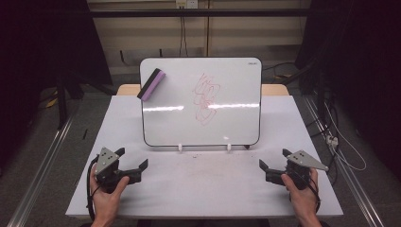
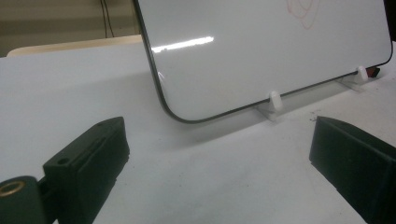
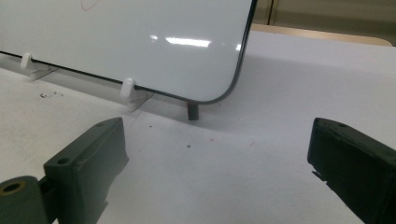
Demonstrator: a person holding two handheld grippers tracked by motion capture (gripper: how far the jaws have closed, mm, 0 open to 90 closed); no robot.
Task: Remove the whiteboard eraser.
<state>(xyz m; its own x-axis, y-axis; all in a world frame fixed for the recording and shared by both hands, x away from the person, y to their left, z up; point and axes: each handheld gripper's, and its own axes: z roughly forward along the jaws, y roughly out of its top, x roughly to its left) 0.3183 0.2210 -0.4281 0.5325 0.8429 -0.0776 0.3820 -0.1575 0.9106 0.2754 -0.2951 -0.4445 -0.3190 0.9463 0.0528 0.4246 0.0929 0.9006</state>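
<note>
High view looks down on a whiteboard [image 1: 189, 118] propped upright on two small white clips [image 1: 180, 147] at the middle of the white table [image 1: 213, 189], with a red scribble [image 1: 206, 97] near its centre. A purple-and-black eraser [image 1: 151, 84] clings, tilted, to the board's upper left corner. The left gripper [image 1: 133, 164] and right gripper [image 1: 273, 163] rest well apart on the table in front of the board, each with its jaws spread and nothing between them. Bare tabletop lies between grippers and board. Cables [image 1: 343, 151] trail on the floor at the right.
</note>
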